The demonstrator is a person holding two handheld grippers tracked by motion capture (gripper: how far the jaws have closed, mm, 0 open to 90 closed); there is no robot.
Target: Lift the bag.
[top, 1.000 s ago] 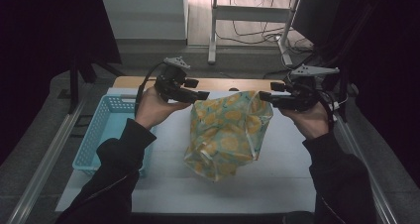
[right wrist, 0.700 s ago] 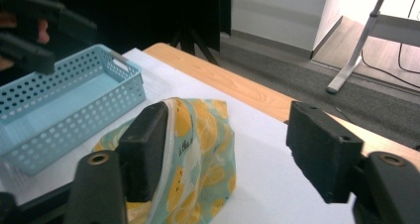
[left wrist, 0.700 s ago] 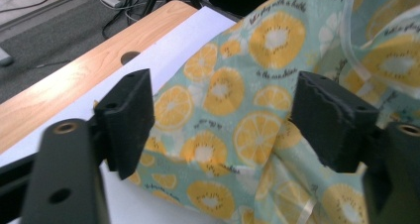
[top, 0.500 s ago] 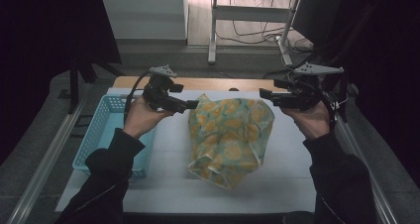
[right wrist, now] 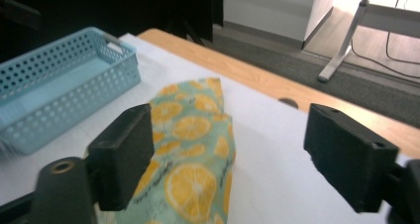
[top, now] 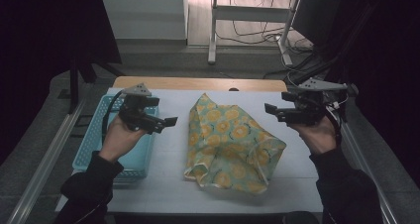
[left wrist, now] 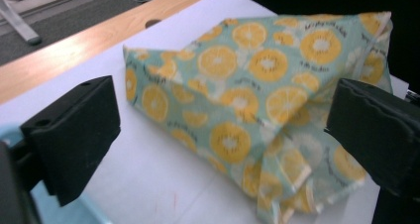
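A teal cloth printed with orange slices (top: 228,144) lies crumpled on the white table cover (top: 163,184), mid-table. My left gripper (top: 167,124) hovers to its left, just beside the basket, pointing toward the cloth. Its jaws have just been opening and stand wide apart with nothing between them. In the left gripper view the cloth (left wrist: 257,100) lies ahead of the open gripper (left wrist: 225,135). My right gripper (top: 272,112) hovers off the cloth's far right side; its jaws have also just been opening and hold nothing. The right gripper view has the cloth (right wrist: 190,149) below the open gripper (right wrist: 235,154).
A light blue perforated basket (top: 91,147) stands at the table's left edge and looks empty; it shows again as the basket (right wrist: 59,95) in the right gripper view. A wooden table edge (top: 198,83) runs along the far side. Metal rails flank the table.
The cloth hung lifted between both grippers; now it lies on the table, let go. Both jaws have opened. The left hand moved left and down, toward the basket.
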